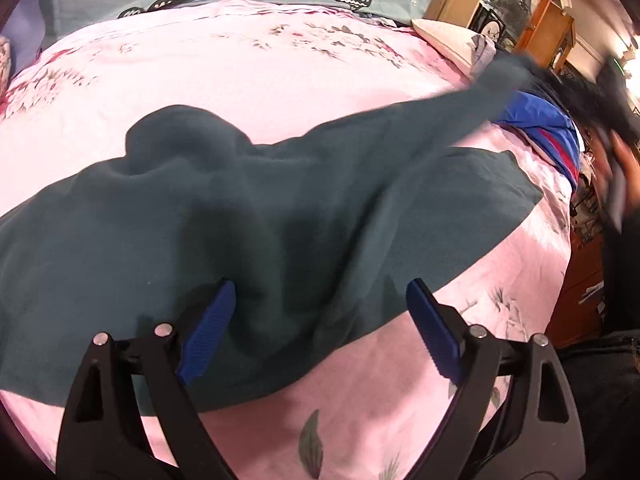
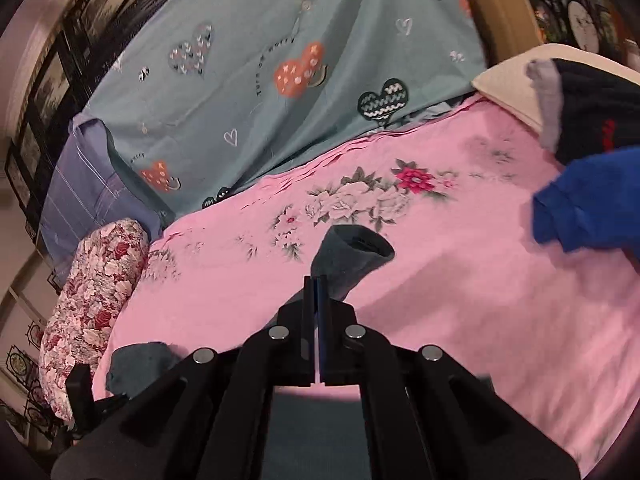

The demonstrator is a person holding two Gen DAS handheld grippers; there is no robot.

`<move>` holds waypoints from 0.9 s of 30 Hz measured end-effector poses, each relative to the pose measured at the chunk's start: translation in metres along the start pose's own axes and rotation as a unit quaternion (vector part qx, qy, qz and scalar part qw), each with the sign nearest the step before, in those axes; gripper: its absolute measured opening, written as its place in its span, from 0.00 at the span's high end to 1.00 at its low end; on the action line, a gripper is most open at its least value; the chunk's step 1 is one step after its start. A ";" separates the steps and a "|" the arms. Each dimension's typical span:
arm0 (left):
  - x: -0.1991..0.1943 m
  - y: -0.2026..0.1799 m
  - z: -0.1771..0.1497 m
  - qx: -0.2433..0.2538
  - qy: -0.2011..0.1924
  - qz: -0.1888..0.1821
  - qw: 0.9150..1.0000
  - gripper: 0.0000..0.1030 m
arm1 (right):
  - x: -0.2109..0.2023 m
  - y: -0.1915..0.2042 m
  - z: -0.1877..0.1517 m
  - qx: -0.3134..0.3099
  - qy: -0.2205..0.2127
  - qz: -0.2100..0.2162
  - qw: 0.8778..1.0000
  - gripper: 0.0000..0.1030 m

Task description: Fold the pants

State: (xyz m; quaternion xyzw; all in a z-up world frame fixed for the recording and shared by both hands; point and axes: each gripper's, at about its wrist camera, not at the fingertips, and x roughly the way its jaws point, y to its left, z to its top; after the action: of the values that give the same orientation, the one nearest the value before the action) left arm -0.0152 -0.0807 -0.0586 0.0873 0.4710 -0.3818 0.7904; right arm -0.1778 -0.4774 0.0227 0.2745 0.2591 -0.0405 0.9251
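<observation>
Dark teal pants (image 1: 256, 208) lie spread on the pink floral bedsheet (image 1: 224, 64). One leg is lifted and stretched toward the upper right. My left gripper (image 1: 320, 296) is open, its blue pads hovering just above the pants near the lower edge. In the right wrist view, my right gripper (image 2: 319, 286) is shut on the hem of a pants leg (image 2: 352, 256), held up above the sheet. Another part of the pants (image 2: 136, 364) shows at the lower left.
A blue garment with red stripes (image 1: 540, 128) and dark clothes (image 2: 592, 104) lie at the bed's right side. A teal heart-print cover (image 2: 280, 60) lies at the back. A floral bolster (image 2: 88, 300) lies at the left. Wooden shelves (image 1: 512, 4) stand beyond the bed.
</observation>
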 end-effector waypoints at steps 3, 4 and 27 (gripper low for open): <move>0.001 -0.003 -0.001 0.004 -0.004 0.000 1.000 0.10 | -0.021 -0.046 -0.057 0.065 0.017 -0.034 0.997 0.99; 0.002 -0.005 -0.001 0.005 -0.005 0.000 1.000 0.09 | -0.018 -0.061 -0.073 0.089 0.027 -0.042 0.995 0.99; 0.000 -0.012 -0.008 -0.006 -0.011 0.018 1.000 0.08 | 0.071 -0.067 -0.047 -0.071 0.192 -0.173 0.963 0.73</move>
State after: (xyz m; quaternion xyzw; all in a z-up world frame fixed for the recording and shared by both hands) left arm -0.0290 -0.0852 -0.0606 0.0864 0.4634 -0.3656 0.8026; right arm -0.1522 -0.5043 -0.0789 0.1616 0.4777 -0.1279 0.8540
